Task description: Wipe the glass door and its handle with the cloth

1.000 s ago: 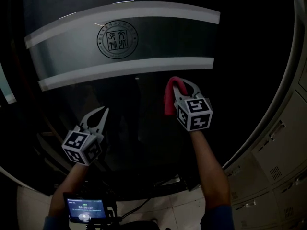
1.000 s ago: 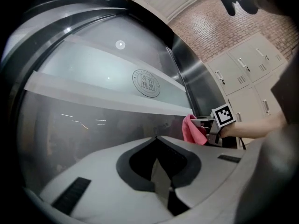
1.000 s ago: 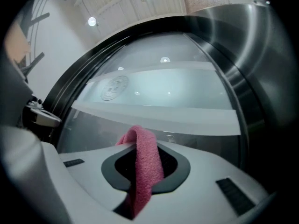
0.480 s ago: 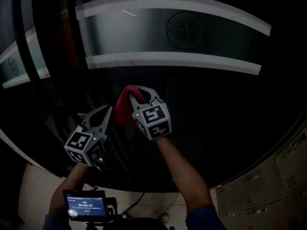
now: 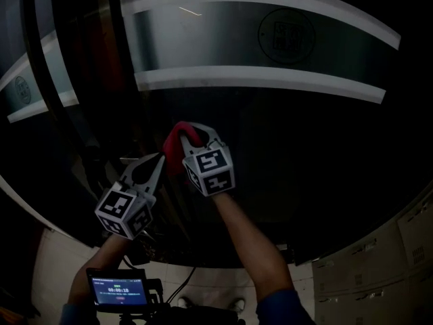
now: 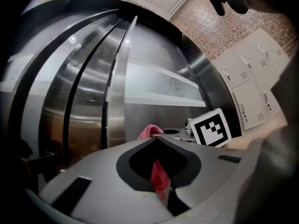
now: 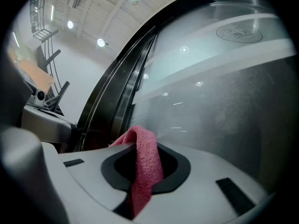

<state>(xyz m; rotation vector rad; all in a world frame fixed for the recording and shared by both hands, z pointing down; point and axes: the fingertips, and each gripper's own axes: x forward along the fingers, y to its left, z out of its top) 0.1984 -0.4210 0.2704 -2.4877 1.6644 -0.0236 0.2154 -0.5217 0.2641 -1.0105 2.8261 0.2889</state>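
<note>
The dark glass door fills the head view, crossed by a frosted band with a round emblem. My right gripper is shut on a pink-red cloth, which it holds against the glass near the door's left edge. The cloth drapes over the closed jaws in the right gripper view. My left gripper is shut and holds nothing, just left of and below the right one. In the left gripper view the cloth shows beyond its tips. A vertical steel bar runs up the door's edge.
Pale lockers stand at the lower right, also in the left gripper view. A small lit screen sits at chest level over the light tiled floor. Dark vertical door frames rise at the left.
The right gripper has carried the cloth left and slightly down across the glass, ending close beside the left gripper. The head view has swung left with it. The left gripper barely moved.
</note>
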